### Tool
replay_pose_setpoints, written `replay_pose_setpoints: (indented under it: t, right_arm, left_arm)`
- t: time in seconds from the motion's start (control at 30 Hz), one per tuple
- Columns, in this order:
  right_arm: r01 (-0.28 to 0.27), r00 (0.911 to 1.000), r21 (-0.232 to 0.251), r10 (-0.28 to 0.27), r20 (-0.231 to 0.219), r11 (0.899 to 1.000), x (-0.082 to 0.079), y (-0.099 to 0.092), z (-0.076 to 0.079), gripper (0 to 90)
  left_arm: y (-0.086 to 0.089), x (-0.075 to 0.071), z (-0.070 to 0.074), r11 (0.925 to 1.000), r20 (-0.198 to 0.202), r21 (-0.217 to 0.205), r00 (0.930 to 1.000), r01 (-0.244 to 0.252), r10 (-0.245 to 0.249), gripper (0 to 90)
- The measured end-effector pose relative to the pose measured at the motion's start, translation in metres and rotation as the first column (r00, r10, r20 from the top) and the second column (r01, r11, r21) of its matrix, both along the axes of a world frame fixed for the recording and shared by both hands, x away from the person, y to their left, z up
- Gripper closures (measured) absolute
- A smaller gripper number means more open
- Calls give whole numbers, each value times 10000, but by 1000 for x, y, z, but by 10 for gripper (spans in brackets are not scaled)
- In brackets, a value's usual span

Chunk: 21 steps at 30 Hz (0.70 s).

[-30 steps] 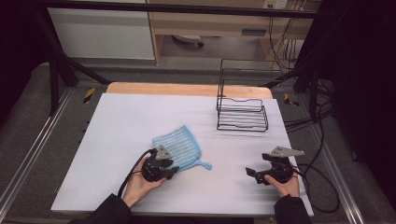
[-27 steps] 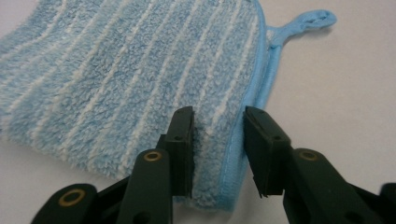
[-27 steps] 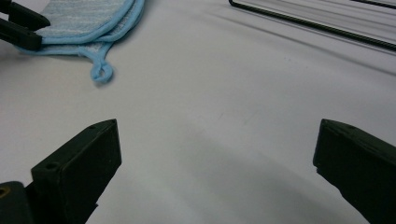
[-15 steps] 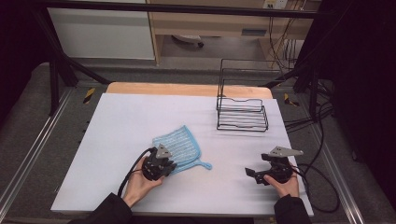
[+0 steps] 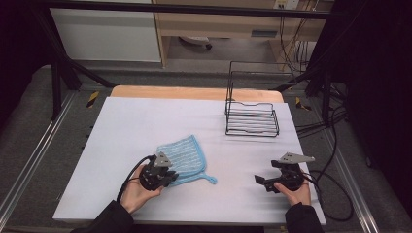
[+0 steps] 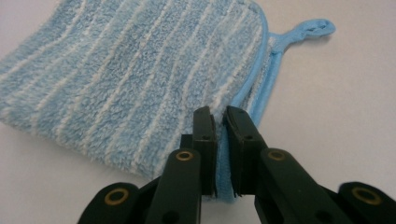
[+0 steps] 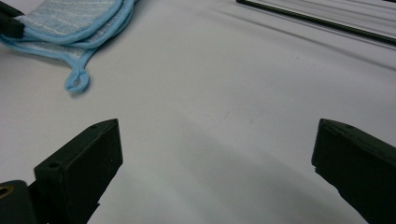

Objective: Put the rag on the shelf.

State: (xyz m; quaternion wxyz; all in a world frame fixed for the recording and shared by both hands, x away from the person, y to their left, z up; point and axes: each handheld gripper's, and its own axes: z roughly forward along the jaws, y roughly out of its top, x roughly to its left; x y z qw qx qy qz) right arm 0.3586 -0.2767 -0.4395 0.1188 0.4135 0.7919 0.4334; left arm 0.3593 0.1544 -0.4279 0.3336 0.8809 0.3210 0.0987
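Closing over the last moment, the left gripper [image 6: 220, 122] is now pinching the near edge of the blue striped cloth [image 6: 140, 79], which is lying flat on the white table [image 5: 145, 121]. Well apart, the right gripper [image 7: 212, 154] is hovering with jaws wide, holding nothing.

One blue striped cloth [image 5: 183, 156], one black wire rack [image 5: 251, 116] — two tongs, left [image 5: 167, 178], right [image 5: 260, 180].

black wire rack [image 5: 251, 118] at the far right of a white table top [image 5: 136, 121], pale wooden edge [image 5: 194, 93] behind, loose cables [image 5: 335, 121] off right
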Motion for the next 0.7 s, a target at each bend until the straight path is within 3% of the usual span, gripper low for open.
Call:
replay_pose_setpoints:
  t: [0.37, 0.7]
  right_arm:
    - [-299, 9995, 22, 298, 61, 9996, -3, 18, 4, 76]
    - [-1214, 9926, -115, 1214, 32, 9925, -6, 91, 6, 225]
  left_arm:
    - [13, -7, -4, 10000, 62, -18, 9999, 94, -94, 817]
    - [26, -12, -4, 9996, -20, -32, 9996, 283, -283, 818]
